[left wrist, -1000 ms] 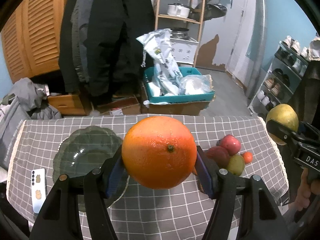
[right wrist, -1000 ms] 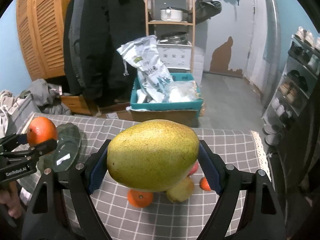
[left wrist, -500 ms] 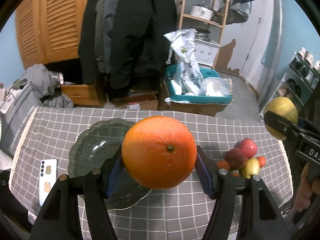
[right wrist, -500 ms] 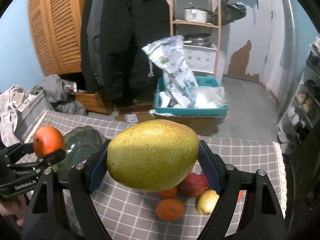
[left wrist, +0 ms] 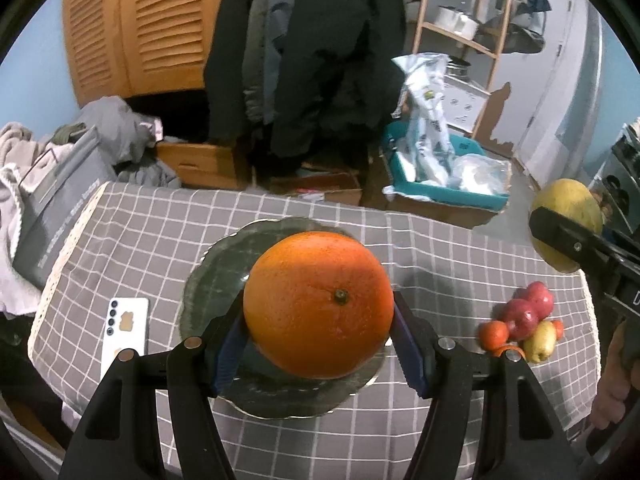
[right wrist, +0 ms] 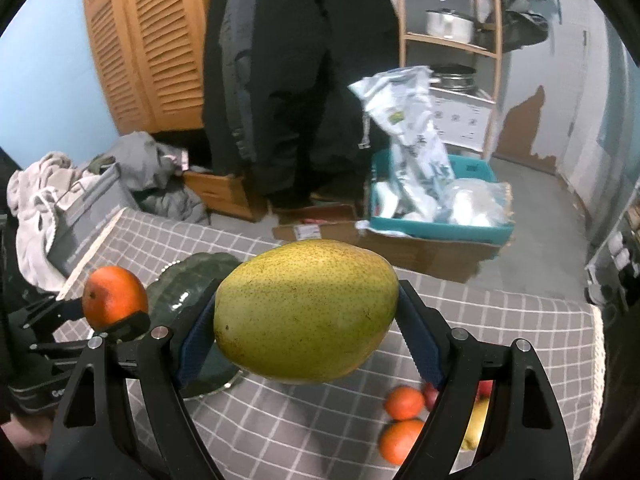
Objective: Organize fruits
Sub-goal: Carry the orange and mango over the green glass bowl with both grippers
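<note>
On the desk (left wrist: 280, 220) under a grey checked cloth, the dark glass scalloped plate (left wrist: 216, 280) lies between a white smartphone (left wrist: 126, 328) at left and a small fruit pile (left wrist: 524, 326) at right.

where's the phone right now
In the left wrist view, the phone lies flat on the checked tablecloth, just left of the dark glass plate.

A lived-in home is showing here: coats (left wrist: 316, 52) are hanging by a louvred wardrobe (left wrist: 136, 28) at the far side, pots (right wrist: 448, 26) are sitting on a wooden shelf (right wrist: 452, 42) far right, and laundry (left wrist: 120, 136) is piling up far left.
</note>
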`<state>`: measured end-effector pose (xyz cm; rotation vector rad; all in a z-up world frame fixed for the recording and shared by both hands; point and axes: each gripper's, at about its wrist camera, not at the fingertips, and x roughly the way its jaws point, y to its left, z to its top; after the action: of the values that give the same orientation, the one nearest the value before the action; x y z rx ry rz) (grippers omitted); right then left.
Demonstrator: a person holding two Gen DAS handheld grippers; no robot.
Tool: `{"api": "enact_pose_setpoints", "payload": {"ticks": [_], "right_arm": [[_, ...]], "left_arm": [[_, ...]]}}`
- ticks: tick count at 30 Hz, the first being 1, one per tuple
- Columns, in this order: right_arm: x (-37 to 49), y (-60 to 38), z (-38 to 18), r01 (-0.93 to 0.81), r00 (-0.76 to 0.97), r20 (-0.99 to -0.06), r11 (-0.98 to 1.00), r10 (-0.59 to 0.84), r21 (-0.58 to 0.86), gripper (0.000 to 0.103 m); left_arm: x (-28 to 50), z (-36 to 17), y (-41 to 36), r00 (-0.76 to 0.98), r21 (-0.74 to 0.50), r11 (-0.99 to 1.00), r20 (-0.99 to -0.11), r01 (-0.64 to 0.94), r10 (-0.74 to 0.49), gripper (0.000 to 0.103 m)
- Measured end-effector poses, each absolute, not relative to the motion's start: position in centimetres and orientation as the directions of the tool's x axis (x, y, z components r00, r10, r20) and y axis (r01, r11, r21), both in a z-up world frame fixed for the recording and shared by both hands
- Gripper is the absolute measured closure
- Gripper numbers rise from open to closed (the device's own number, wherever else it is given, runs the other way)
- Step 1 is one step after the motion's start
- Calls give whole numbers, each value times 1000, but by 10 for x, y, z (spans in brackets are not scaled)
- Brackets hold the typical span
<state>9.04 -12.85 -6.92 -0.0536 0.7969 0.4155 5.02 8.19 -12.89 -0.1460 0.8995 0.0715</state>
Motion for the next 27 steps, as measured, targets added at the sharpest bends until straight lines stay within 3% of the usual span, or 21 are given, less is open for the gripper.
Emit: {"api": "enact_pose_setpoints", "payload": {"ticks": [27], "right_arm": [[130,-21,-157,-489,403,-823,855,400,176,20]], "left_arm": [[90,-226,159,414,-46,961,-907,-273,74,35]]}}
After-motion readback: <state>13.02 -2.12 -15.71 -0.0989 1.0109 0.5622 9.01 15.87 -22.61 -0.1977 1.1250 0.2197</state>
